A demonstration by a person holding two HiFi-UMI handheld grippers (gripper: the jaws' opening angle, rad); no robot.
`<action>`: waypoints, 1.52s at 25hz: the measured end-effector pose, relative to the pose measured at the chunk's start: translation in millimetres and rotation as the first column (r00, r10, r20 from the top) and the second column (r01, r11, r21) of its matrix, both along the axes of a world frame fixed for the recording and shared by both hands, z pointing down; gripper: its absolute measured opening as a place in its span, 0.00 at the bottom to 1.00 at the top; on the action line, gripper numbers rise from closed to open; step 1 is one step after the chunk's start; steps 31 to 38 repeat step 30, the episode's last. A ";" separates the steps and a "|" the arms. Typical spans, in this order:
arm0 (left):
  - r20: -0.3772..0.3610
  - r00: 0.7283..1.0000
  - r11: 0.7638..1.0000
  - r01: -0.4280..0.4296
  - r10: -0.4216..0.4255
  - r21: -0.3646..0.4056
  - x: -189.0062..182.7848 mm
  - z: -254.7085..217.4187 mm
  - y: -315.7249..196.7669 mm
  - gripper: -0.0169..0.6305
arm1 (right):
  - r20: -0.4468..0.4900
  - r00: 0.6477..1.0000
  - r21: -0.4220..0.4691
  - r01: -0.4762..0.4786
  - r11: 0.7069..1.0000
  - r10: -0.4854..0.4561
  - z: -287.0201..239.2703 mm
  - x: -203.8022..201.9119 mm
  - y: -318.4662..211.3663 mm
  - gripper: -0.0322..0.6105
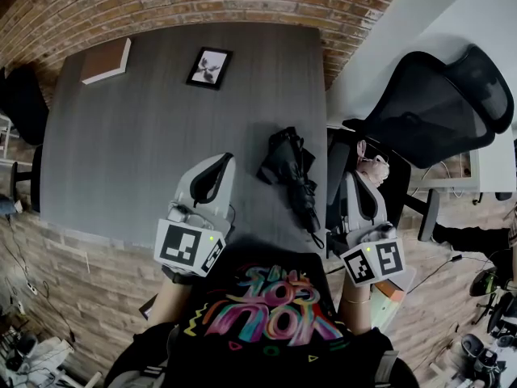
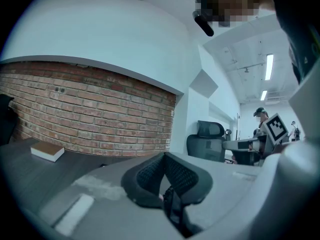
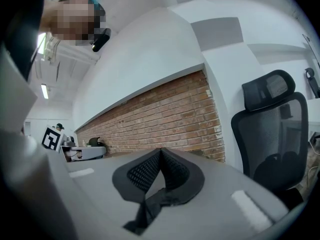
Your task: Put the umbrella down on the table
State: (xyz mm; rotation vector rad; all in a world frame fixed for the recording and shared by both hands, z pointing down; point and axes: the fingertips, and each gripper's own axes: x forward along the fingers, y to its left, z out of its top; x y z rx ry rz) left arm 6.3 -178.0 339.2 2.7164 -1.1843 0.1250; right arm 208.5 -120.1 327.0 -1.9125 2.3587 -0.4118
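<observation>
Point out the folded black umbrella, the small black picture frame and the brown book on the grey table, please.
Folded black umbrella (image 1: pixel 287 166): head view, on its bunched canopy.
Small black picture frame (image 1: pixel 210 67): head view, on the picture's middle.
Brown book (image 1: pixel 103 60): head view, on its top cover.

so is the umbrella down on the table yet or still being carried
Done: the folded black umbrella lies on the grey table, touched by neither gripper. In hand: nothing; the left gripper and the right gripper are both shut and empty. Left: nothing visible.
</observation>
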 end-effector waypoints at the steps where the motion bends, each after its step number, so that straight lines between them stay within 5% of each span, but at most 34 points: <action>1: 0.000 1.000 1.000 0.001 -0.001 0.001 0.5 0.0 0.4 0.03 | 0.001 1.000 -0.002 -0.001 1.000 0.001 0.5 0.5 0.1 0.05; 38: 0.011 1.000 1.000 0.009 -0.009 -0.001 2.4 2.3 4.4 0.03 | -0.029 0.997 -0.023 0.077 0.997 -0.078 11.8 -9.1 2.5 0.05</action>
